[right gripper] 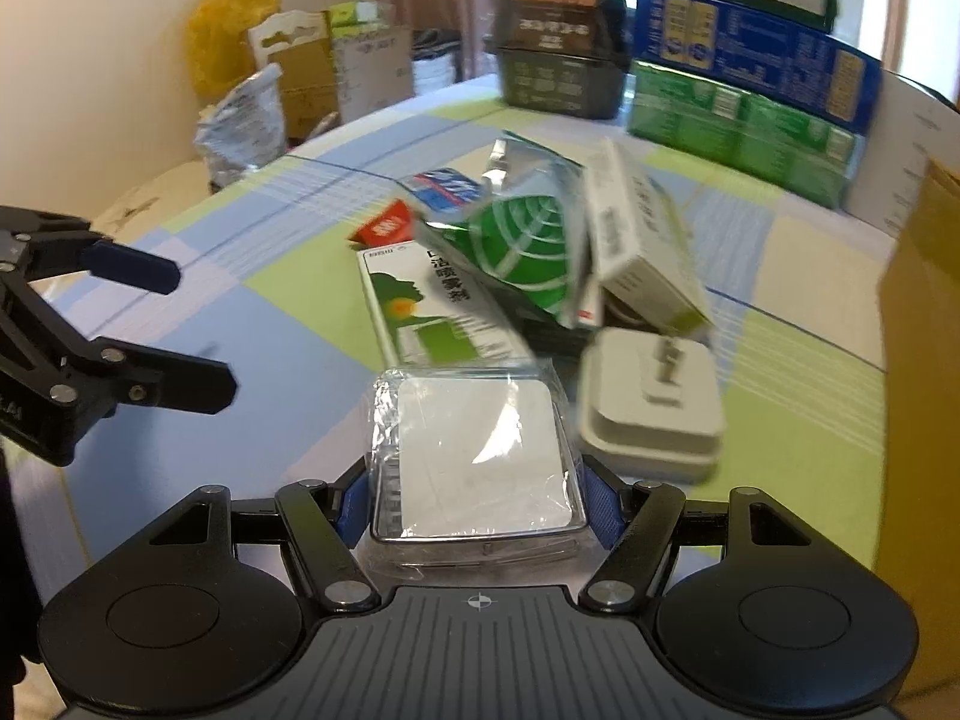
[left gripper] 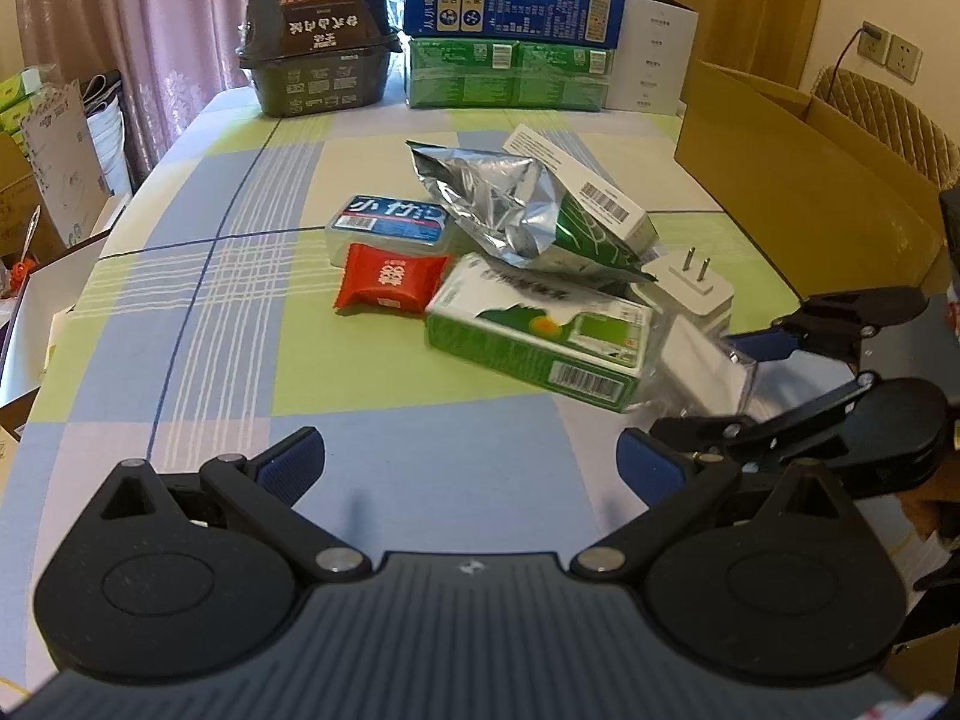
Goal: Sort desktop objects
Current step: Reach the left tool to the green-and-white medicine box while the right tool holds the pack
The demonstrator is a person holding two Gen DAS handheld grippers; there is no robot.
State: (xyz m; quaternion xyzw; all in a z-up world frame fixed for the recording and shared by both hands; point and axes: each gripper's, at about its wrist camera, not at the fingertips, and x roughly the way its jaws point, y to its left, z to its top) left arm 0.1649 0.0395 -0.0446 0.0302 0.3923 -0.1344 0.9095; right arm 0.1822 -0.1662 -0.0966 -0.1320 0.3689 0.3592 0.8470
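Desktop objects, loose pile on checked tablecloth [left gripper: 180, 300], counted:

- One clear-wrapped white square box [right gripper: 480, 456], pinched between the blue pads of the right gripper [right gripper: 477, 507] at the near edge of the pile, just beside the plug.
- One white plug adapter [right gripper: 651, 414], two prongs up.
- One green-and-white carton [left gripper: 540, 336] with barcode; Chinese print on top, not read with certainty.
- One silver foil pouch [left gripper: 498, 204], green printed face, leaning over the carton.
- One white box [left gripper: 594, 192] with barcode label, tilted against the pouch.
- One red sachet [left gripper: 390, 282], white characters, too small to read.
- One clear case with blue label [left gripper: 390, 228], touching the sachet.

Left gripper [left gripper: 471, 465]: fingers spread wide, nothing between them, low over bare cloth short of the pile.

Background, far table edge:
- One black container [left gripper: 318, 54], lettered "HONGLU" upside down.
- Four stacked cartons [left gripper: 510, 36]: dark green, blue, green, with a white one alongside.
- One open cardboard box [left gripper: 798, 180], right side of the table.
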